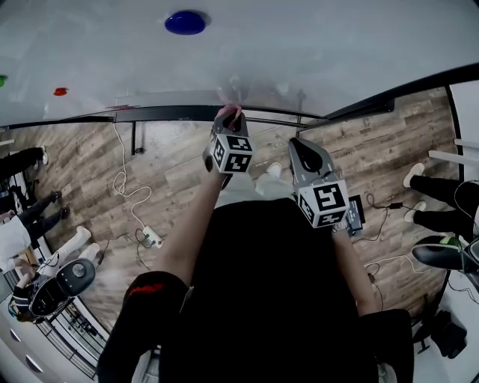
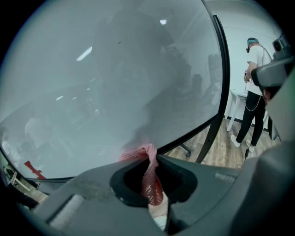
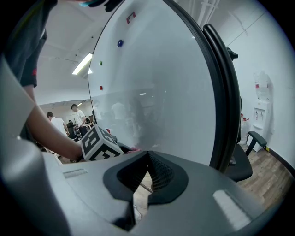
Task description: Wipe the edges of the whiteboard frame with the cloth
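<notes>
The whiteboard fills the top of the head view, with its black bottom frame edge running across below it. My left gripper is shut on a pink mesh cloth and presses it against that bottom edge. In the left gripper view the cloth hangs pinched between the jaws, bunched against the board just above the frame. My right gripper hovers a little right of the left one, off the board, shut with nothing in it. The right gripper view shows the frame's side edge.
A blue magnet and a red one sit on the board. A cable and power strip lie on the wooden floor below. People stand at the left and right. An office chair stands beyond the board's side.
</notes>
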The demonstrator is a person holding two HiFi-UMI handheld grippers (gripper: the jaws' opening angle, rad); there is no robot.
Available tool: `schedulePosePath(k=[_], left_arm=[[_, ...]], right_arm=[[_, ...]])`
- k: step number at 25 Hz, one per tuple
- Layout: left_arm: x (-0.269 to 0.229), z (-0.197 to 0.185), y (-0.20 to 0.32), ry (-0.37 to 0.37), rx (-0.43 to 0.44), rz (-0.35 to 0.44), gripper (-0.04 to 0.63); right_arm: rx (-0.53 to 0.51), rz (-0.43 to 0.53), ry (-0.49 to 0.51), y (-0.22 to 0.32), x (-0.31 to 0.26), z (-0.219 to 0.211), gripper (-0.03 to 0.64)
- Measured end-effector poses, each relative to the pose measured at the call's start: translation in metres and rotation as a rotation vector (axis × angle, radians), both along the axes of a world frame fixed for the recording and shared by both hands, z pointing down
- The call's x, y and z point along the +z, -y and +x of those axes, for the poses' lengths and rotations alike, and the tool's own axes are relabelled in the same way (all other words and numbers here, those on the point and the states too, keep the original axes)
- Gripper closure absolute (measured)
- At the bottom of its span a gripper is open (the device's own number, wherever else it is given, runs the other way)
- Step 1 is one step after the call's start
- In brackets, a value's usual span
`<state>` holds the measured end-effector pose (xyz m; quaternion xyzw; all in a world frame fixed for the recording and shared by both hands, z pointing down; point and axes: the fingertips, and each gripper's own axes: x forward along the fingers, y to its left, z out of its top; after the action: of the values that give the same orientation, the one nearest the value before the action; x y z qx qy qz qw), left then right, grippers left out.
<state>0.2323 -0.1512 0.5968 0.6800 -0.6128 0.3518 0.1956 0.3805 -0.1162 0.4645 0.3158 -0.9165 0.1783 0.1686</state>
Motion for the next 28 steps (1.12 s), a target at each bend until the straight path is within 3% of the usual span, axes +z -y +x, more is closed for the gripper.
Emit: schedulePosePath(k=[28], left_arm=[[0.005,0.052,0.011,-0.034,0.111,-0.006,0.571]], right_arm=[[0.110,-0.004,-0.011,0.002,0.006,0.041,0.615]])
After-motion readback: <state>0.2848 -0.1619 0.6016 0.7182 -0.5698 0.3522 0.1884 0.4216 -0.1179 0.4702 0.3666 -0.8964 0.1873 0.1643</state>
